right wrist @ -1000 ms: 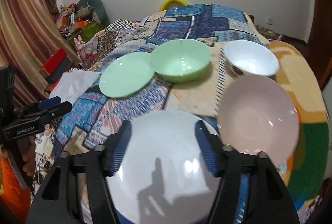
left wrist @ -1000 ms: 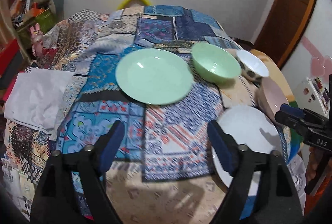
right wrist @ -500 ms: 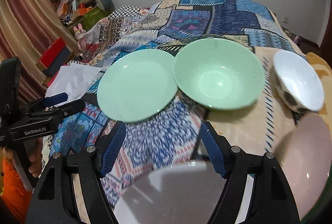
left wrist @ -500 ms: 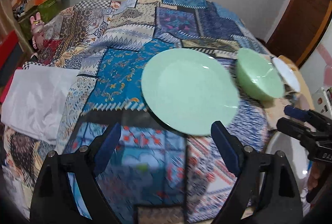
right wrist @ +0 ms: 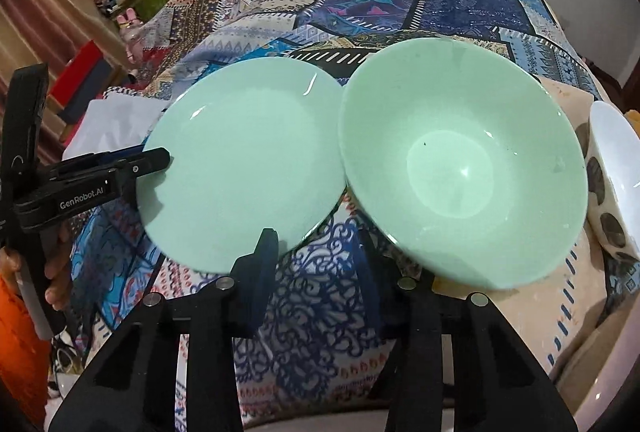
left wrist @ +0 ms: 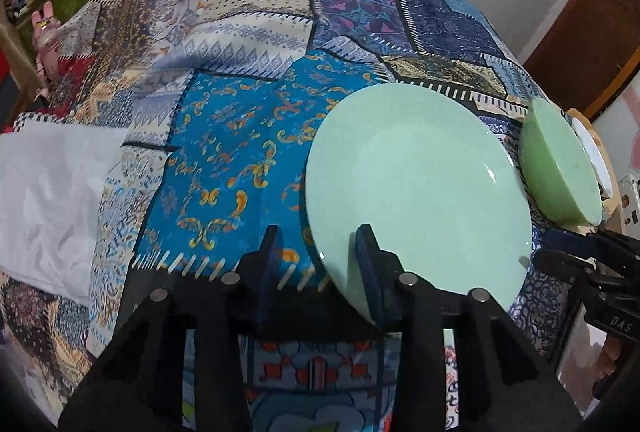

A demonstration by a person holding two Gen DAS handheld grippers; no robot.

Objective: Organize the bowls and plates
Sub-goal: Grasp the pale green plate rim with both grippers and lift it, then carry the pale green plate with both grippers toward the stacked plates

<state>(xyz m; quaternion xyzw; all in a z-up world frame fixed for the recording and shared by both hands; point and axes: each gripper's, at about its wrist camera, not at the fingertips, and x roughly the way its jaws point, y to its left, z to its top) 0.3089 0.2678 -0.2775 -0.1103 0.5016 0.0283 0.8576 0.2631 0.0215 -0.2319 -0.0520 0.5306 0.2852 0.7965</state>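
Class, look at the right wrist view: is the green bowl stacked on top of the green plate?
No. The green bowl sits on the patchwork cloth beside the green plate, their rims just meeting, not one atop the other.

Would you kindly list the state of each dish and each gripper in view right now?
green plate: upright on the patchwork cloth, empty, near edge tucked between the left gripper's fingers.
green bowl: upright, empty, beside the plate.
white patterned bowl: upright on the cloth.
left gripper: partly closed around the plate's rim; contact unclear.
right gripper: open, in front of the green bowl, holding nothing.
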